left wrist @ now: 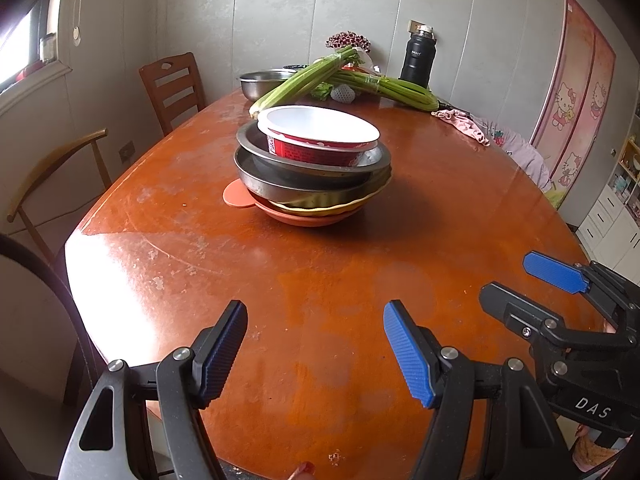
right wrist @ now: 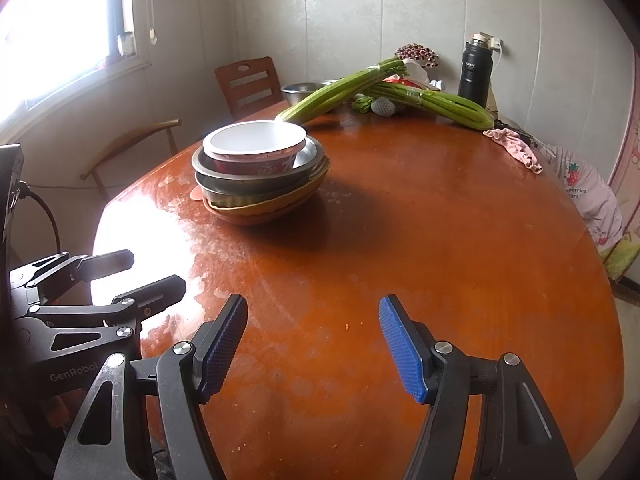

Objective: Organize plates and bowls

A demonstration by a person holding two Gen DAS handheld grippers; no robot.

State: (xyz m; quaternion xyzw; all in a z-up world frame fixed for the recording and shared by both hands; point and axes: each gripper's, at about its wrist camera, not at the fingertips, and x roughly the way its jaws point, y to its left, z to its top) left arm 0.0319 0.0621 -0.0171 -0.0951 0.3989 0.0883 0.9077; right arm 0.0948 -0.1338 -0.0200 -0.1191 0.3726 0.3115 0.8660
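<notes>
A stack of dishes (left wrist: 312, 168) stands on the brown wooden table (left wrist: 320, 300), just above the middle of the left wrist view and left of centre in the right wrist view: a white bowl with red sides (left wrist: 318, 132) sits on top, nested in two steel basins (left wrist: 308, 174), with a yellow scalloped plate (left wrist: 344, 206) and an orange plate (left wrist: 304, 218) beneath. At the bottom of each view, the left gripper (left wrist: 315, 354) and the right gripper (right wrist: 313, 350) hang above bare tabletop, well short of the stack. Both have their blue-padded jaws standing apart, holding and touching nothing.
</notes>
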